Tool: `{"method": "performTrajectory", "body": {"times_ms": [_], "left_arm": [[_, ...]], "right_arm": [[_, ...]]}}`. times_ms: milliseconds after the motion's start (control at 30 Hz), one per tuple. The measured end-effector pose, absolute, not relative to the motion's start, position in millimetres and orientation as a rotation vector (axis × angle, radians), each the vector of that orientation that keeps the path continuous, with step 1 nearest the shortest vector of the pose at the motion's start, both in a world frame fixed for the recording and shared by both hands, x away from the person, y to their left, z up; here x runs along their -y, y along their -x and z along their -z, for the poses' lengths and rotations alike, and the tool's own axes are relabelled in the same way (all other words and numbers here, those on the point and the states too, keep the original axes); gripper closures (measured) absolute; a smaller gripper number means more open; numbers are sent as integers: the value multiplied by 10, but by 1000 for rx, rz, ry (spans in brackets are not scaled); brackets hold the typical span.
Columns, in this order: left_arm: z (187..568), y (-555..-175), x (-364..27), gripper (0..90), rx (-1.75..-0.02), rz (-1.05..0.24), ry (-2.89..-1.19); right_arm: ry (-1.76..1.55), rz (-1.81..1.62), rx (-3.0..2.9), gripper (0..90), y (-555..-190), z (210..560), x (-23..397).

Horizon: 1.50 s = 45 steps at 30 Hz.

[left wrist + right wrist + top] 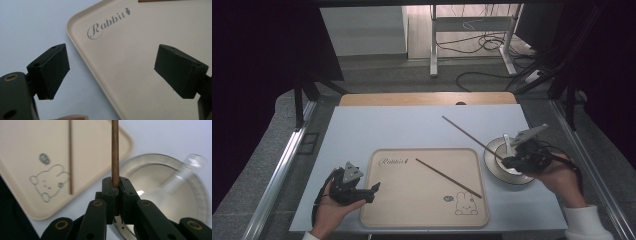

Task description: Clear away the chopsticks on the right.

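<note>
A beige tray [412,200] printed with "Rabbit" and a bunny lies on the pale blue mat. One brown chopstick [448,178] rests diagonally on it. My right gripper [511,160] is shut on a second chopstick [467,132], which juts out toward the far left above a white bowl [494,167]. In the right gripper view this held chopstick [115,150] rises from the closed jaws, with the bowl [200,195] and a clear spoon [185,170] to the right. My left gripper [371,192] hovers open over the tray's left edge [82,60], nothing between its fingers.
The blue mat [362,130] covers a wooden table [427,98]. Metal rails [282,165] run along both sides. Cables and a desk leg [433,45] sit on the floor beyond the far edge.
</note>
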<state>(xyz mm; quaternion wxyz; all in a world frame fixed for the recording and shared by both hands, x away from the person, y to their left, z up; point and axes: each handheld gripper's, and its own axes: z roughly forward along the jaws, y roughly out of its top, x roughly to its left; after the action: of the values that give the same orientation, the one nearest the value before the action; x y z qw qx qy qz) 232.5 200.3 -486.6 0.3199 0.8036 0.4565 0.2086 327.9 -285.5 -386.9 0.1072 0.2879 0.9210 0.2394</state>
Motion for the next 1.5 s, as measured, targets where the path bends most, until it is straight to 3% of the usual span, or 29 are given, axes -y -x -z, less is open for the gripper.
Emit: {"method": "performTrajectory", "body": {"times_ms": [400, 833, 1033, 1100, 1233, 1400, 1500], "left_arm": [[4868, -2327, -2007, 125, -1198, -544, -2113], [4874, -2332, -2006, 125, -1200, -536, -2123], [4871, -2328, -2007, 125, -1199, -540, -2123], [4872, -2329, -2010, 125, -1203, -541, -2120], [4866, -2330, -2003, 125, -1203, -543, -2118], [4867, -2333, -1986, 124, -1197, -543, -2118], [4858, -2329, -2005, 124, -1195, -542, -2122]], "right_arm": [[-690, -468, -2935, 831, -3081, 4486, 2049], [-676, -310, -2972, 821, -2957, 4773, 1888], [-583, -364, -2940, 612, -2896, 4724, 1847], [-557, -474, -2895, 516, -2863, 4619, 1788], [-563, -702, -2869, 417, -2852, 4516, 1649], [-570, -822, -2916, 415, -2968, 4535, 1355], [-585, -816, -2952, 531, -3099, 4571, 1130]]}}
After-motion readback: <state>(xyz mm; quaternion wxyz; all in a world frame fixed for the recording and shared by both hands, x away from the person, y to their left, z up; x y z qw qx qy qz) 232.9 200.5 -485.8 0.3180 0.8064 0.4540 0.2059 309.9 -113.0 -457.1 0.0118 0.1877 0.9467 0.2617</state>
